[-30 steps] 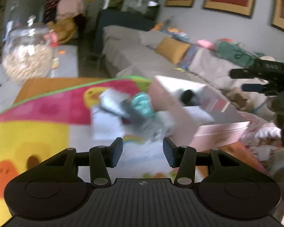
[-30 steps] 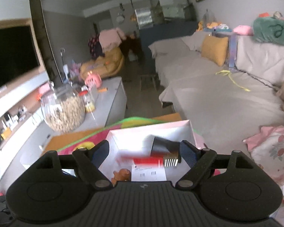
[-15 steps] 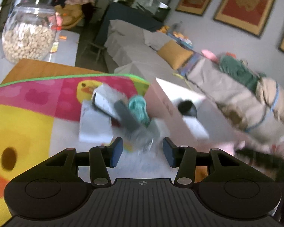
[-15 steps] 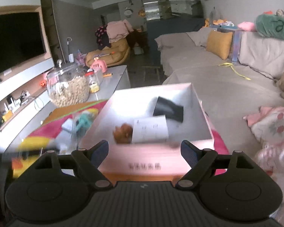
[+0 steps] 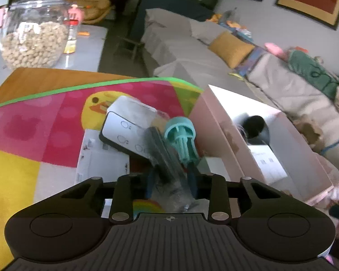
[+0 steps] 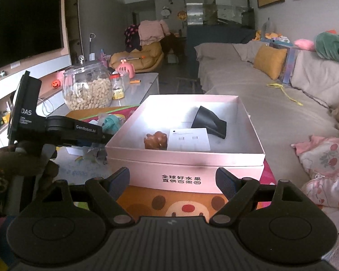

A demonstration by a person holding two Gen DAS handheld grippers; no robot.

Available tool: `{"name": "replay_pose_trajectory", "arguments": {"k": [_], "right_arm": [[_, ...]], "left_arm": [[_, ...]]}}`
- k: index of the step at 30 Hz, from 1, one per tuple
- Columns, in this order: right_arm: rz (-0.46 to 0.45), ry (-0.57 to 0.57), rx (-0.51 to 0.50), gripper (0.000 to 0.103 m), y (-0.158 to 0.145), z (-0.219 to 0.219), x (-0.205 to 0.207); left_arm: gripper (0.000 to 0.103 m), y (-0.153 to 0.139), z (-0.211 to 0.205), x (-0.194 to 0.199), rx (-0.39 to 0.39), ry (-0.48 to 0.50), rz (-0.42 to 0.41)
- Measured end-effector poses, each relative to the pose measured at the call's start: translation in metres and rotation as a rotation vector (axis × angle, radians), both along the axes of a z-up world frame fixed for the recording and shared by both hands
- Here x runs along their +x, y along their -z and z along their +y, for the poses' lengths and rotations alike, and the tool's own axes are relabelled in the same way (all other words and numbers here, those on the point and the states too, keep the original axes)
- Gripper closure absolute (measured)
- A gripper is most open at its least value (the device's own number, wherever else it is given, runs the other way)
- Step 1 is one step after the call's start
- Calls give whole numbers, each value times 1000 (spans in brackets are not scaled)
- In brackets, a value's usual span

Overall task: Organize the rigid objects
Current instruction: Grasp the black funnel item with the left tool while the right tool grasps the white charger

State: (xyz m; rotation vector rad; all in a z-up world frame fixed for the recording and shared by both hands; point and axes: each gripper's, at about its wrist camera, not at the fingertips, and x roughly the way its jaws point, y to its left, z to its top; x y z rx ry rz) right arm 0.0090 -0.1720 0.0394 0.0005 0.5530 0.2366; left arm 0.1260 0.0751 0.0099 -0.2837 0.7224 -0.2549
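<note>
Spread over the low table, a bright cartoon mat (image 5: 34, 135) carries the clutter. Nearest the left wrist camera, the left gripper (image 5: 170, 181) has just been closing; a clear plastic bag (image 5: 171, 192) and the dark flat object (image 5: 162, 158) inside it are seen between its blue pads, though whether they are pressed yet cannot be told through the blur. A teal plastic piece (image 5: 180, 135) lies just beyond the pads, beside a white device (image 5: 128, 126) resting on papers. To the right, touching the pile, stands the pink box (image 6: 192, 178). The right gripper (image 6: 173, 180) is held wide open just in front of the box, nothing between its jaws. Inside the box are seen a brown figurine (image 6: 156, 140), a white card (image 6: 188, 139) and a black nozzle (image 6: 209, 120). Farther back, a peanut jar (image 6: 88, 89) stands before the sofa (image 6: 248, 90).
</note>
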Motion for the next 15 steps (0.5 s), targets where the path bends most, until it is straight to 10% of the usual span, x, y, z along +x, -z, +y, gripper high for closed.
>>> {"name": "replay_pose_trajectory", "arguments": {"k": [11,15], "right_arm": [[-24,-79,24,20,-30,30,20],[24,-151,50,37,-39,59,46]], "left_arm": [[78,-3,58,-92,-7,-18,-56],[76,-1,81,-112,12,-81,-93]]}}
